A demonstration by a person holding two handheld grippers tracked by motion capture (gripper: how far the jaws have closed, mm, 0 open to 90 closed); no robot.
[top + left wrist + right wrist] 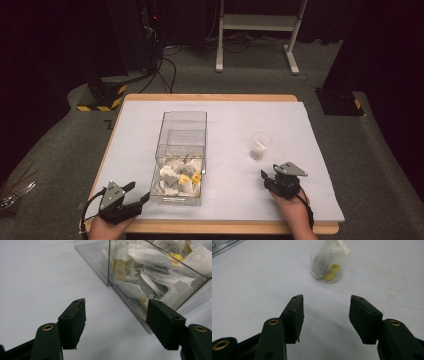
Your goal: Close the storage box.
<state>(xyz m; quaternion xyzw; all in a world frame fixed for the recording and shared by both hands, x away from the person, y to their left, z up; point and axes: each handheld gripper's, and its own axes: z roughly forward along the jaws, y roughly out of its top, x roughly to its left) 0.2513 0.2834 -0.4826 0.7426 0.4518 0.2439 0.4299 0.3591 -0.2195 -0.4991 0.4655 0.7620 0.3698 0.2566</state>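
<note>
A clear plastic box (181,150), lidless and upright, stood left of centre on the white-covered bench (300,200), its near end heaped with white tea bags (177,179) bearing yellow tags. A clear cup (259,145) holding one tea bag (327,257) stood upright toward the right edge.

The box (181,150) is clear, glossy plastic, smooth-walled; the tea bags (150,267) inside it are thin, matt, crinkled paper with glossy yellow tags. Right of the box, the cup (260,145) looks like clear plastic. The table (230,229) has a wood edge under a matt white sheet (260,115), faintly stained.
</note>
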